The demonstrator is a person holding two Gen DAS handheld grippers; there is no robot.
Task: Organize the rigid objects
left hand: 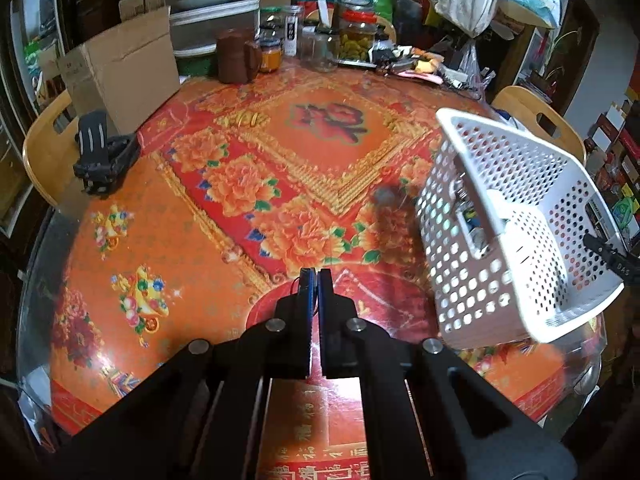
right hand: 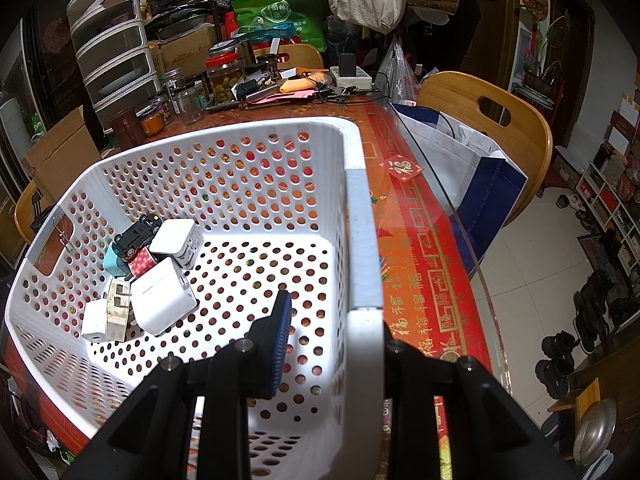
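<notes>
A white perforated basket (right hand: 256,184) is tilted above the red floral table; it also shows at the right of the left wrist view (left hand: 520,216). My right gripper (right hand: 328,320) is shut on the basket's right wall, one finger (right hand: 276,336) inside and the other outside, hidden by the rim. Several small rigid items lie piled in the basket's left corner: white chargers (right hand: 162,300), a black toy car (right hand: 136,236), a teal block (right hand: 112,260). My left gripper (left hand: 316,280) is shut and empty over the table's near middle.
A black clamp-like piece (left hand: 104,156) sits at the table's left edge by a cardboard box (left hand: 120,68). Jars and a brown mug (left hand: 236,56) line the far edge. Wooden chairs (right hand: 496,128) stand around the table. A white and blue bag (right hand: 472,168) rests on the right chair.
</notes>
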